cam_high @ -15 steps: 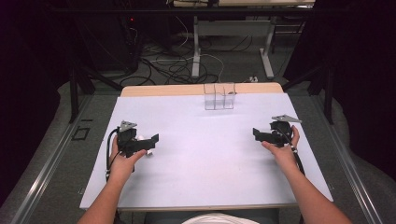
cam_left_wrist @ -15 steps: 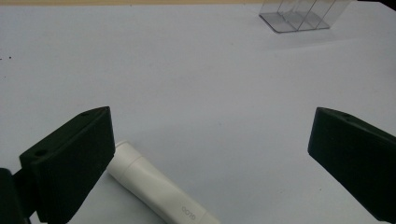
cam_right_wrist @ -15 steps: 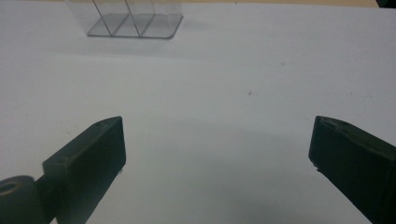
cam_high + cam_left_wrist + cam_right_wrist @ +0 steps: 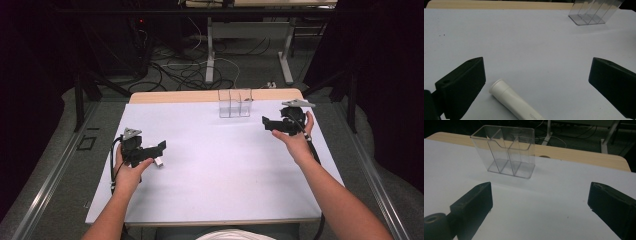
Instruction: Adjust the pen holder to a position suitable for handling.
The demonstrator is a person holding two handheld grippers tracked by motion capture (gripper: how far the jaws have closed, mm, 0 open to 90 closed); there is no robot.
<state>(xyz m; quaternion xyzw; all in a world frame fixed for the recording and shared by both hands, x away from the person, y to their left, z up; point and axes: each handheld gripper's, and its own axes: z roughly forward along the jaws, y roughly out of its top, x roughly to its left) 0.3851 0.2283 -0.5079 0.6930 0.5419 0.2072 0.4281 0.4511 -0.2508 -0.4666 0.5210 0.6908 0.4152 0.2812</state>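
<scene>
White tube (image 4: 515, 102): lies flat on the worktop (image 4: 524, 45) between the jaws of my left hand-held gripper (image 4: 536, 85), nearer the left jaw, not touched by either. Its capped end points away from me; the near end is cut off by the bottom edge of the left gripper view, and only part of a grey print on its side can be read. In the high view it is a small pale sliver (image 4: 159, 161) just under the jaw tips, mostly hidden by the gripper (image 4: 150, 150).

Left hand-held gripper: jaws spread wide, nothing pinched.

Right hand-held gripper (image 4: 539, 205): jaws likewise spread wide, empty, held above bare worktop; in the high view (image 4: 272, 124) it sits well apart from the tube.

Clear divided holder (image 4: 505, 151): stands upright ahead of my right gripper, towards its left jaw, three compartments, all see-through. From my left gripper (image 4: 594, 11) it is far ahead to the right, its top cut off.

Worktop: white sheet, wooden strip at the far edge.
</scene>
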